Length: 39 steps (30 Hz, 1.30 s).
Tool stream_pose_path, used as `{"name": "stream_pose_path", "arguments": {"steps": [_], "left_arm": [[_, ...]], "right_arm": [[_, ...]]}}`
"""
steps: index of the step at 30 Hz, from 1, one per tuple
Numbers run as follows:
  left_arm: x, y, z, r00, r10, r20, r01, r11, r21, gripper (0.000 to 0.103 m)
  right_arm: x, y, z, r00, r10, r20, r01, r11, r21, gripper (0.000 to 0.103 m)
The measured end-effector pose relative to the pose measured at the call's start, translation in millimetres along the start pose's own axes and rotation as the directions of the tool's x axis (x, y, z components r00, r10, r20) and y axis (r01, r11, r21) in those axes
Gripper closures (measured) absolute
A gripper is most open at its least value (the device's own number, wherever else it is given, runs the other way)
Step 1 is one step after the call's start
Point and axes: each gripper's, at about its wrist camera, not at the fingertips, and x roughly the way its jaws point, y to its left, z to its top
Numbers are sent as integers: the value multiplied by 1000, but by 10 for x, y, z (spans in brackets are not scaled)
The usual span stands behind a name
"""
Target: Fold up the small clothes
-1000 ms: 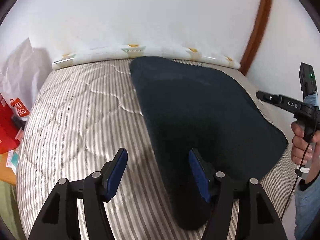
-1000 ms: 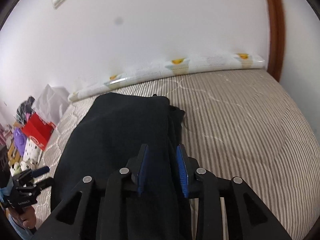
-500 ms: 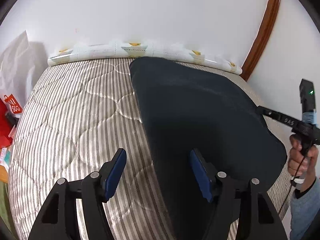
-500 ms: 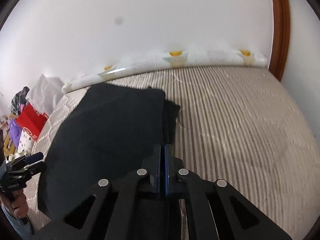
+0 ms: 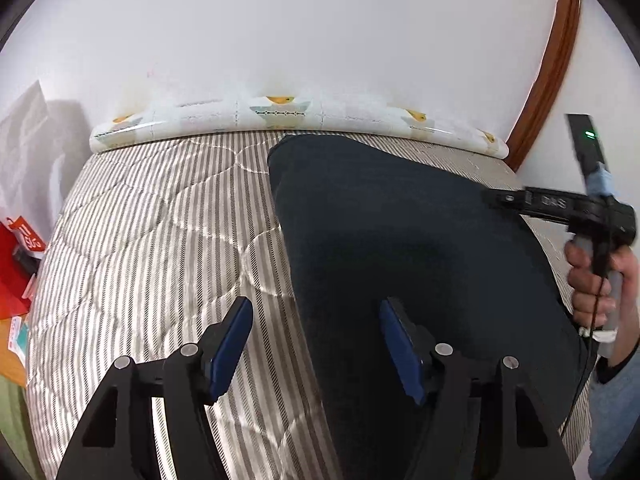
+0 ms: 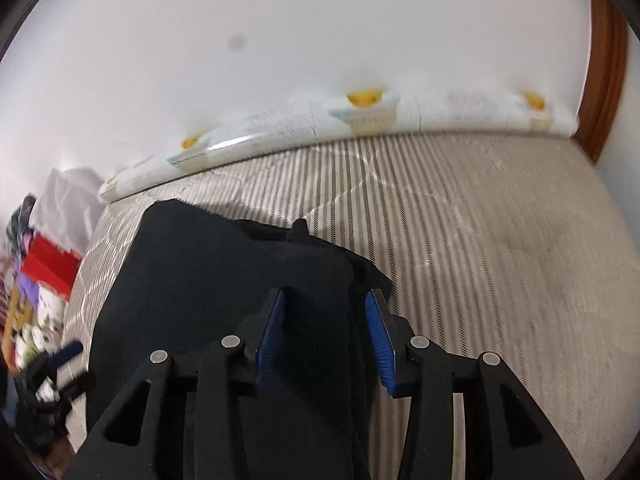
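A dark navy garment (image 5: 400, 240) lies folded flat on the striped quilted mattress (image 5: 160, 240). My left gripper (image 5: 316, 344) is open, with its right pad over the garment's left edge and its left pad over bare mattress. In the right wrist view the garment (image 6: 224, 264) lies under my right gripper (image 6: 326, 336), which is open and empty above the garment's near right part. The right gripper also shows in the left wrist view (image 5: 504, 200), held by a hand at the garment's right edge.
A white patterned bolster (image 5: 280, 120) runs along the wall at the mattress head. A brown wooden door frame (image 5: 548, 60) stands at the right. Red boxes and bags (image 6: 48, 264) crowd the floor left of the bed. The left gripper (image 6: 52, 360) shows blurred at lower left.
My right gripper closed half a second ago and has now opened again over the garment. It moved forward along the garment's right side. The left gripper stayed open and rose slightly.
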Motion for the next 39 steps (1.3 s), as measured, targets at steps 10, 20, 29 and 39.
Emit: {"name": "stream_pose_path", "arguments": {"steps": [10, 20, 29, 39], "left_arm": [[115, 59, 22, 999, -40, -12, 40, 999, -19, 35], [-27, 21, -92, 1000, -18, -1, 18, 1000, 12, 36], [-110, -66, -157, 999, 44, 16, -44, 998, 33, 36], [-212, -114, -217, 997, 76, 22, -77, 996, 44, 36]], "right_arm": [[-36, -86, 36, 991, 35, 130, -28, 998, -56, 100], [-457, -224, -280, 995, 58, 82, -55, 998, -30, 69], [-403, -222, -600, 989, 144, 41, -142, 988, -61, 97], [-716, -205, -731, 990, 73, 117, -67, 996, -57, 96]]}}
